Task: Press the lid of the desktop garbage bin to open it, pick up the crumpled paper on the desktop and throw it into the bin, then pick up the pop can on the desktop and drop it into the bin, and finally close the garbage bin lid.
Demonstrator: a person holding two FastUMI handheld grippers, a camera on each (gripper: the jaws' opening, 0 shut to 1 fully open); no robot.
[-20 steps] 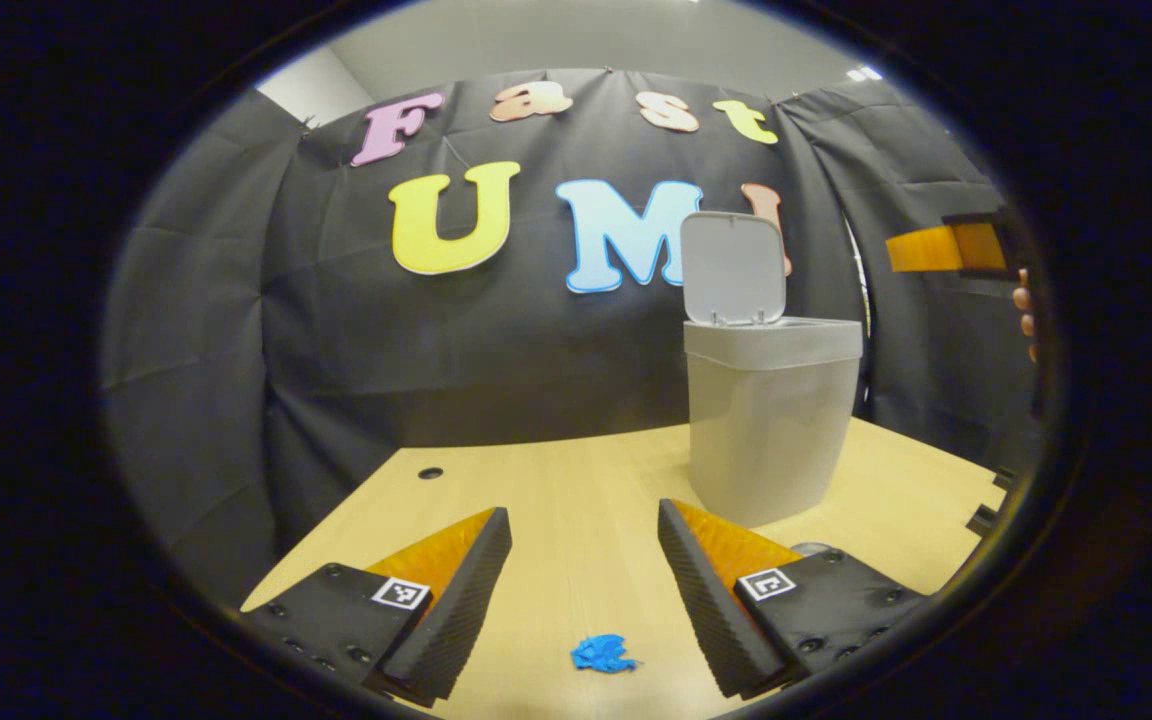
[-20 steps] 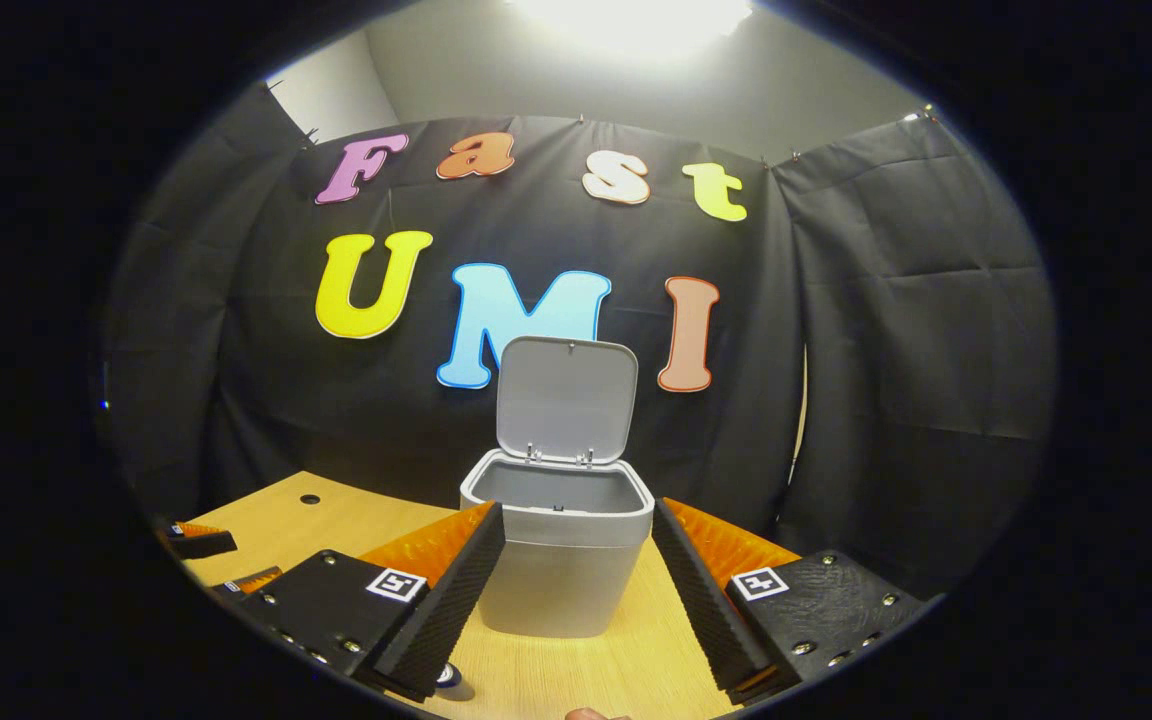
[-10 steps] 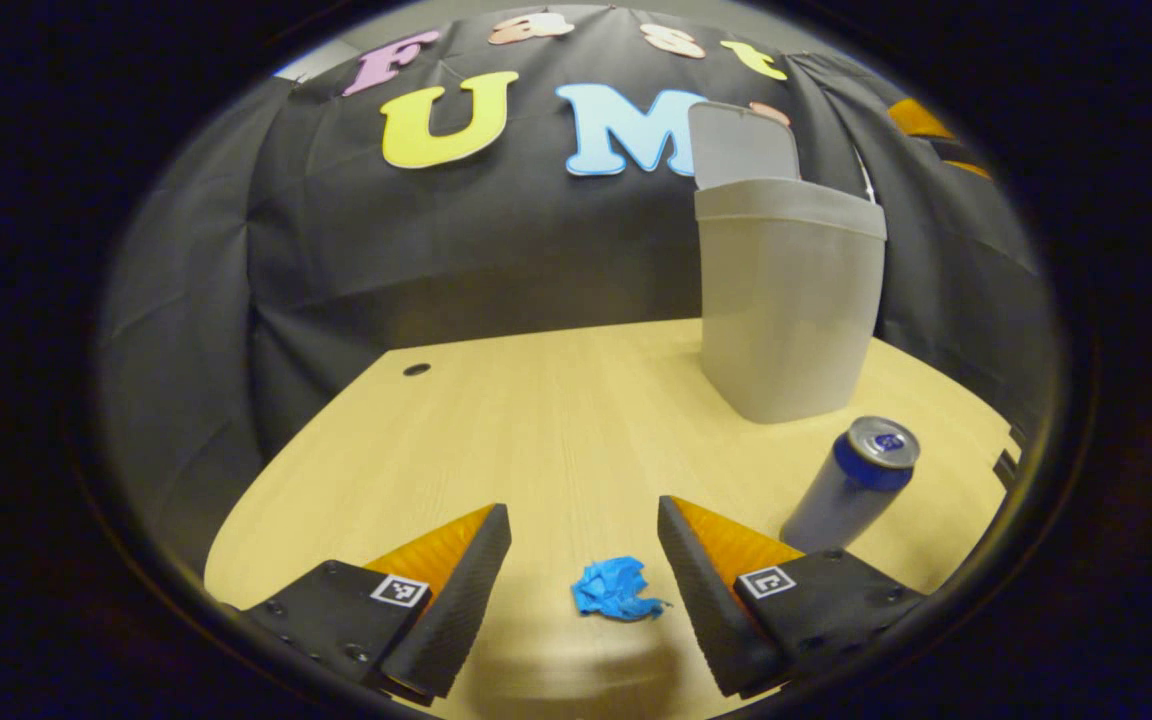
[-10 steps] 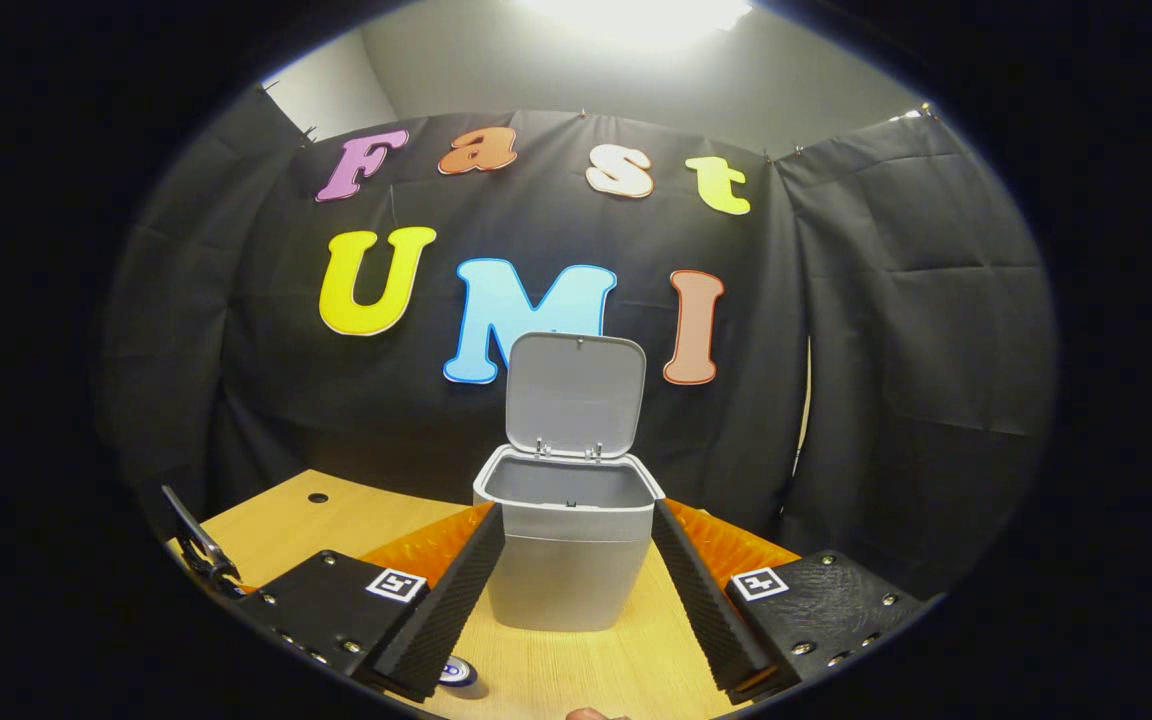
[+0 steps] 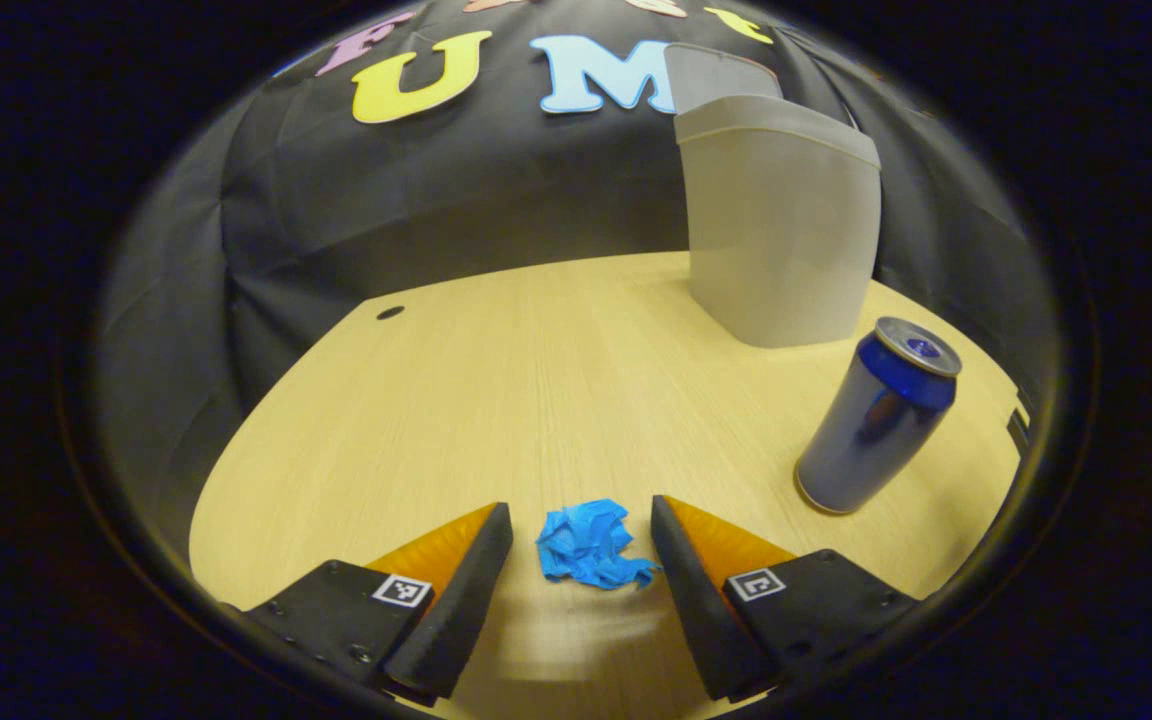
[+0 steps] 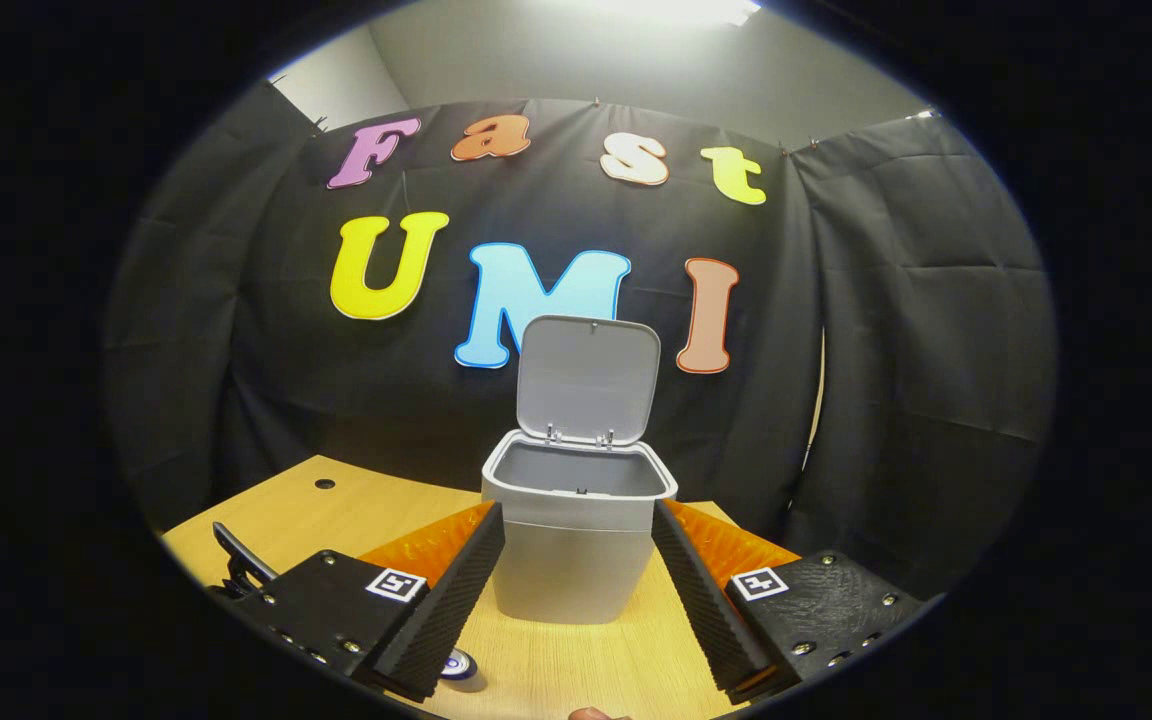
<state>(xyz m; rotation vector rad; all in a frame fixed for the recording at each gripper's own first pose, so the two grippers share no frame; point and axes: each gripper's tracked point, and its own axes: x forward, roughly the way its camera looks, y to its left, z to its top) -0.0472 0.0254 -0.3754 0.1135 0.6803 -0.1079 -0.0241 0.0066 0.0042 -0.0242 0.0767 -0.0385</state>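
In the left gripper view a blue crumpled paper (image 5: 588, 545) lies on the wooden desk between the fingers of my left gripper (image 5: 576, 530), which is open around it and low over the desk. A blue pop can (image 5: 876, 415) stands upright to the right. The grey bin (image 5: 781, 220) stands behind it. In the right gripper view the bin (image 6: 571, 545) has its lid (image 6: 588, 380) raised upright, and its inside looks empty. My right gripper (image 6: 576, 535) hangs open in front of the bin, well above the desk. The can's top (image 6: 458, 666) peeks out at the bottom.
The wooden desk (image 5: 536, 370) has a small cable hole (image 5: 390, 312) at its far left and black cloth walls behind. A part of the left gripper (image 6: 236, 555) shows at the lower left of the right gripper view.
My left gripper has dropped and tilted down towards the desk, so the blue paper now sits between its fingers. The right gripper has drifted back a little from the bin.
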